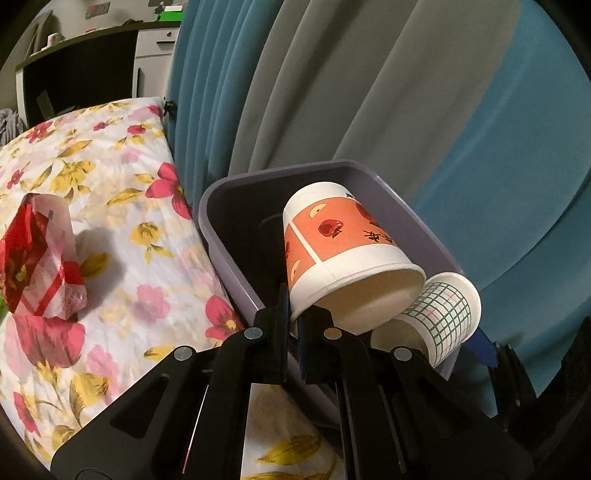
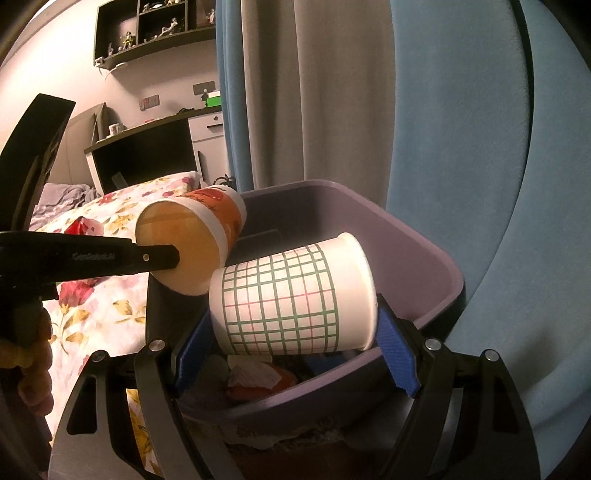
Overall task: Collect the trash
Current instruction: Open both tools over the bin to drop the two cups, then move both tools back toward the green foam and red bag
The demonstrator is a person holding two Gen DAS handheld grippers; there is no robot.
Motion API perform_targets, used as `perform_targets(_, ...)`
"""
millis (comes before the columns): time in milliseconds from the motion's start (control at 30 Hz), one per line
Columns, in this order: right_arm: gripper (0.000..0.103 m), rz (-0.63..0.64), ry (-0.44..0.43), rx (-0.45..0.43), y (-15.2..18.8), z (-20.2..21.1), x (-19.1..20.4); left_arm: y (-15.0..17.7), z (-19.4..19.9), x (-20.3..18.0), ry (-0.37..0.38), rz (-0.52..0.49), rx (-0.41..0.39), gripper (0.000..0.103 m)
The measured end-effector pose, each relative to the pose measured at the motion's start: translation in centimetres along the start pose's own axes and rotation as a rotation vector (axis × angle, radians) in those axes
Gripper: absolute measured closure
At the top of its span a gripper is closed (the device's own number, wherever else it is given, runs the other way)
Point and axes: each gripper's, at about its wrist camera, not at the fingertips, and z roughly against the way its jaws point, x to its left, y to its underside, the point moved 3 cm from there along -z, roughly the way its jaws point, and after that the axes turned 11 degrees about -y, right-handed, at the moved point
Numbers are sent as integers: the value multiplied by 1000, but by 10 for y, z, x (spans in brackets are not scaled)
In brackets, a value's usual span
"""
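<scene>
A purple trash bin stands beside the bed. My left gripper is shut on the rim of an orange paper cup and holds it tilted over the bin. My right gripper is shut on a white paper cup with a green grid, held sideways over the bin, next to the orange cup. Crumpled trash lies inside the bin. A red and white wrapper lies on the bed.
The bed has a floral cover on the left. Blue and grey curtains hang behind the bin. A dark desk and wall shelves stand at the far left.
</scene>
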Motion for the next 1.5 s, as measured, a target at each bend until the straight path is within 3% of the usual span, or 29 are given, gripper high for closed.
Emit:
perform_targets(267,24,-6,-1,5,1,0,0,0,0,-1,15,-7,-2,97)
perform_targets(467,21,-8,7,4,4,4,0,2,13,-5,52,-27,-34,68)
perform_targets(500,19,-8,8,1,4,5,0,1,17,-5,56,-30,-51,54)
perform_targets(533,18,-10,6,-3,4,6,-1,1,19,-3,43,-27,-62,33)
perform_targets(567,18,-12,6,-7,4,8,-1,0,22,-1,30,-19,-74,26)
perform_targets(733,18,-22,9,-27,2,17,-2,1,35,17,15,13,-95,22)
perform_targets(867,18,-28,10,-72,-1,35,1,9,53,42,-66,27,-142,16)
perform_targets(1067,16,-54,-10,-143,-10,67,10,32,82,97,-200,78,-144,12)
perform_targets(1233,16,-30,-24,-173,-20,84,33,49,121,162,-379,124,-192,12)
perform_targets(1400,16,9,-51,-136,-30,75,71,66,156,231,-600,180,-233,11)
perform_targets(1500,16,62,-81,-128,-36,66,103,74,175,266,-680,216,-241,10)
